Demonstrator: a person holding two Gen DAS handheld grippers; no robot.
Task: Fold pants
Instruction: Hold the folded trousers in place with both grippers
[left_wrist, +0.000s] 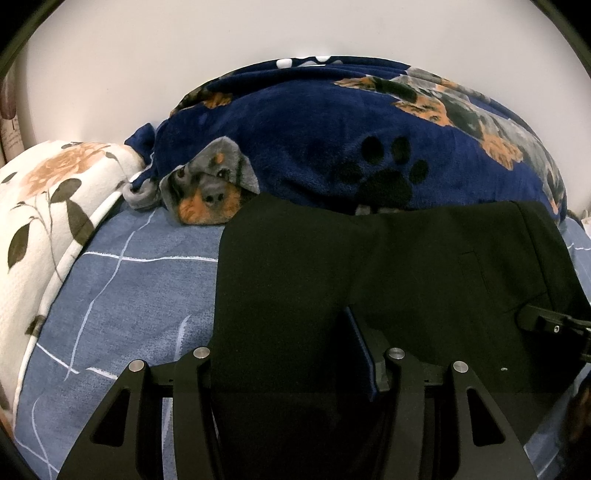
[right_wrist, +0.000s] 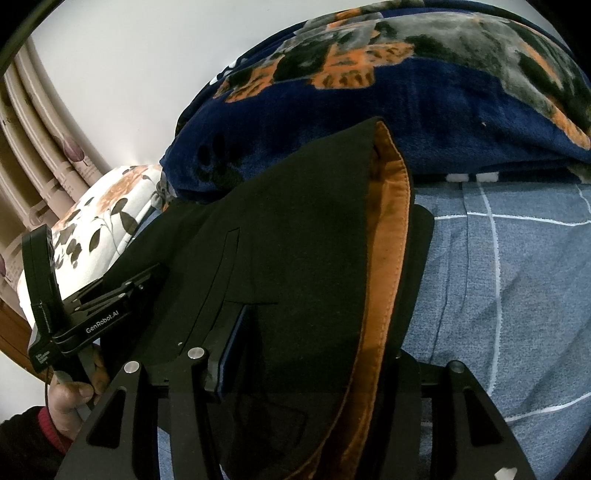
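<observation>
Black pants (left_wrist: 332, 258) with an orange lining (right_wrist: 388, 277) lie on the blue checked bed sheet (left_wrist: 140, 295). In the left wrist view my left gripper (left_wrist: 291, 354) is shut on a fold of the black cloth; only its right finger (left_wrist: 360, 350) shows, the other is hidden under fabric. In the right wrist view my right gripper (right_wrist: 317, 332) is shut on the waistband end, where the lining shows; its left finger (right_wrist: 231, 343) is visible, its right finger (right_wrist: 417, 266) lies beyond the lining. The left gripper's body (right_wrist: 92, 314) shows at the left.
A navy fleece blanket with dogs and paw prints (left_wrist: 351, 140) is heaped right behind the pants. A white floral pillow (left_wrist: 48, 206) lies at the left. A white wall (left_wrist: 147, 55) and curtains (right_wrist: 33, 147) stand beyond.
</observation>
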